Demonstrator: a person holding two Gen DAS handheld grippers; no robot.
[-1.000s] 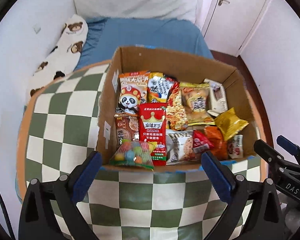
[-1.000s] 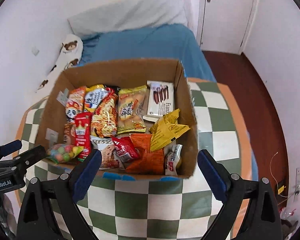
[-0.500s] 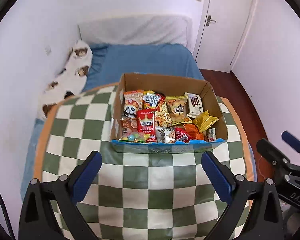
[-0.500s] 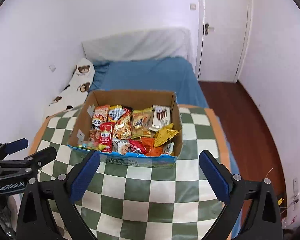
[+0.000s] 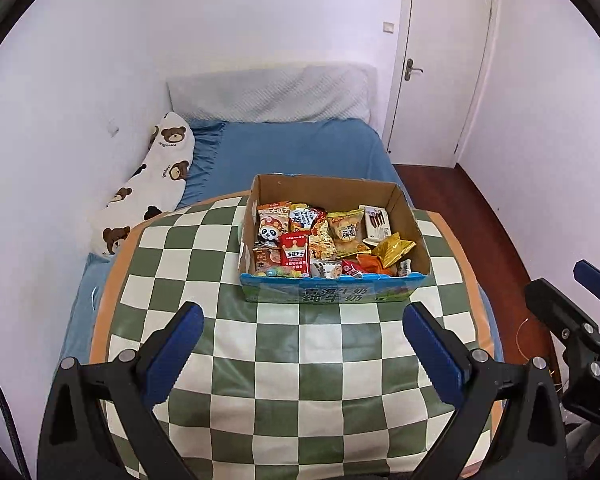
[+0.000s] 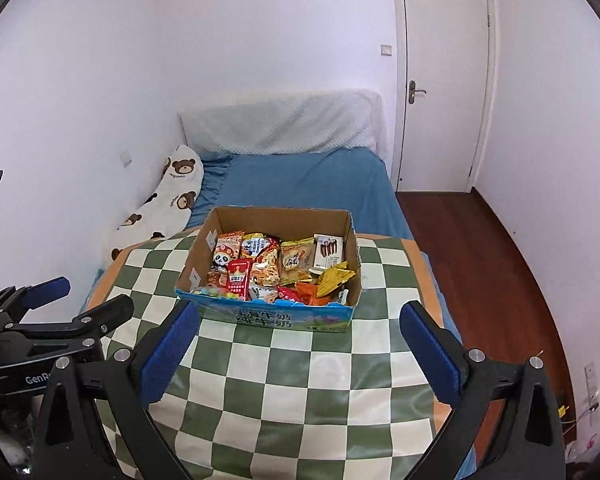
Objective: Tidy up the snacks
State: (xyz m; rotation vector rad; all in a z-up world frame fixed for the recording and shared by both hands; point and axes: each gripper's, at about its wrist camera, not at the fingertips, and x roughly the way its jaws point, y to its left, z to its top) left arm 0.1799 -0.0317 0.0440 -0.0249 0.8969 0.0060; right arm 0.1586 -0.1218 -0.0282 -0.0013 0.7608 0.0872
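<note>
An open cardboard box [image 5: 332, 294] with a blue printed front stands on the green-and-white checked table [image 5: 284, 360]. It holds several snack packets: a panda bag [image 5: 271, 227], a red packet [image 5: 295, 255], a gold packet [image 5: 394, 247], a white biscuit pack [image 5: 376, 222]. The box also shows in the right wrist view [image 6: 276, 318]. My left gripper [image 5: 303, 324] is open and empty, well short of the box. My right gripper [image 6: 300, 322] is open and empty, also back from the box.
A bed with a blue sheet [image 5: 300, 152], a grey pillow [image 5: 268, 94] and a bear-print bolster [image 5: 152, 184] lies behind the table. A white door [image 5: 440, 68] and wooden floor [image 6: 492, 264] are on the right. The table has an orange rim [image 5: 444, 220].
Both grippers have pulled back and up from the box, which now looks much smaller and farther. Both stayed open and empty.
</note>
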